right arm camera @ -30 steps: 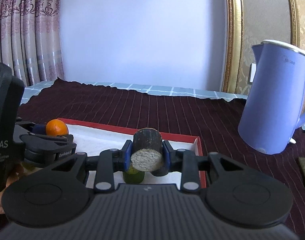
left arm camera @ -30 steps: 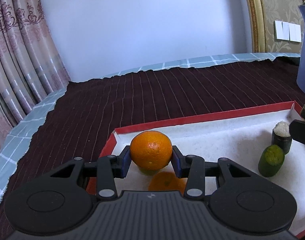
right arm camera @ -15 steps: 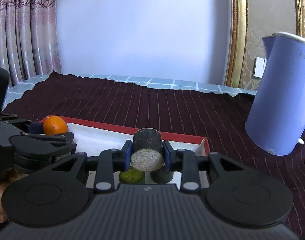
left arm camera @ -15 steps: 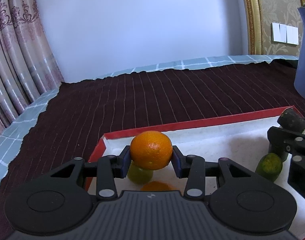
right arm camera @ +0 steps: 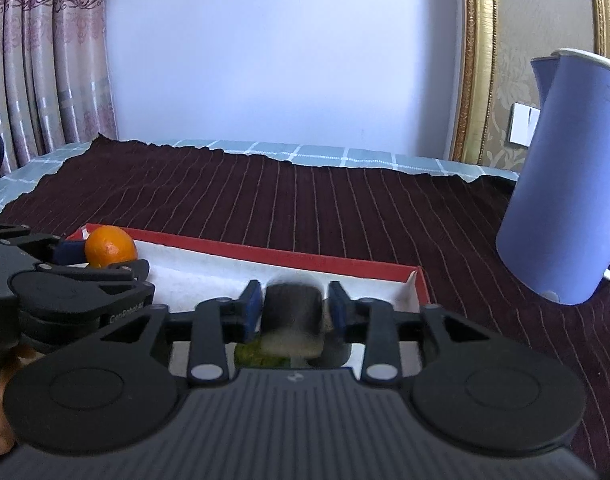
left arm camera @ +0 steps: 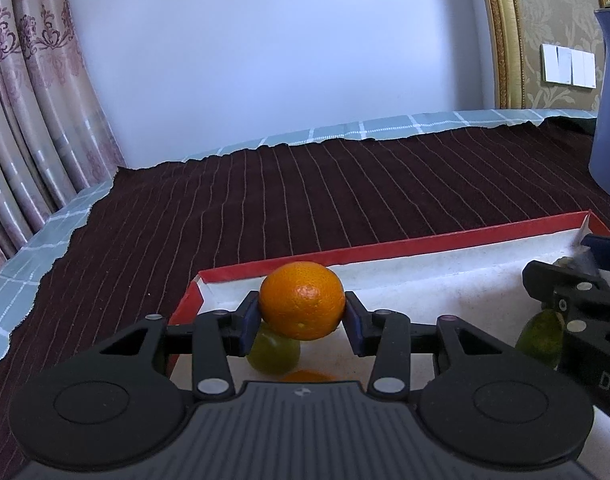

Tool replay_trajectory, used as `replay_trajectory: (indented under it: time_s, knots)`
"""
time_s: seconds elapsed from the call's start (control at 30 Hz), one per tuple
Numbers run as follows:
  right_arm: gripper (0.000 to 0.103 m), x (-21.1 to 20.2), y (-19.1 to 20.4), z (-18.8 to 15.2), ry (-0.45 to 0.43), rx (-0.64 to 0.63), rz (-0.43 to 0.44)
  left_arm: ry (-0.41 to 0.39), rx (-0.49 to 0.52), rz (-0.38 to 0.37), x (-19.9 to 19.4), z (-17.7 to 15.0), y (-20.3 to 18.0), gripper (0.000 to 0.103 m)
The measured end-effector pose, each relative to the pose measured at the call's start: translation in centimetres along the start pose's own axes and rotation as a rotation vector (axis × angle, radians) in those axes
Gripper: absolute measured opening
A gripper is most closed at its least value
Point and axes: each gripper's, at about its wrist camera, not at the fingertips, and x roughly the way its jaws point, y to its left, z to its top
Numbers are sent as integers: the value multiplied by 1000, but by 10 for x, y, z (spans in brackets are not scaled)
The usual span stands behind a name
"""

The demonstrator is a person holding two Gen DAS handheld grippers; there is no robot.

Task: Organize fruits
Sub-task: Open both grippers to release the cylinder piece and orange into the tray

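I am watching the left hand-held gripper (left arm camera: 302,322) opening its jaws around the orange (left arm camera: 301,300), which sits between the pads at the 9 o'clock end of the red tray (left arm camera: 425,240). The right hand-held gripper (right arm camera: 292,311) is opening too; a blurred dark sugarcane piece (right arm camera: 293,312) lies between its pads, over the tray's 3 o'clock end.

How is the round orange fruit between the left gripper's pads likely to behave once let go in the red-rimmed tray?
The round orange fruit is nearly spherical, so it will probably roll on the red-rimmed tray's flat white floor. The left gripper's jaws are opening around it. Its dimpled skin looks grippy, not slippery. A green fruit just beneath may deflect it.
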Motion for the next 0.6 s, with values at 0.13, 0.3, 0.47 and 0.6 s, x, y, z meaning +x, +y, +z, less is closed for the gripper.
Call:
replay_trajectory:
  time_s: [0.13,0.3,0.47,0.6]
  knots:
    - [43,-4,-2,-2,-6,11,2,-11,5,0,-2,0,-1,65]
    - [64,-16,-3,-6,-45,19,-10,-21,-5,-2,-4,0,1,65]
    - [77,-30,-3,-8,-82,34,-7,-17,-14,-14,-5,-1,4,65]
    - [91,-40,-1,-13,-107,24,-13,-21,-30,-28,-10,0,8,65]
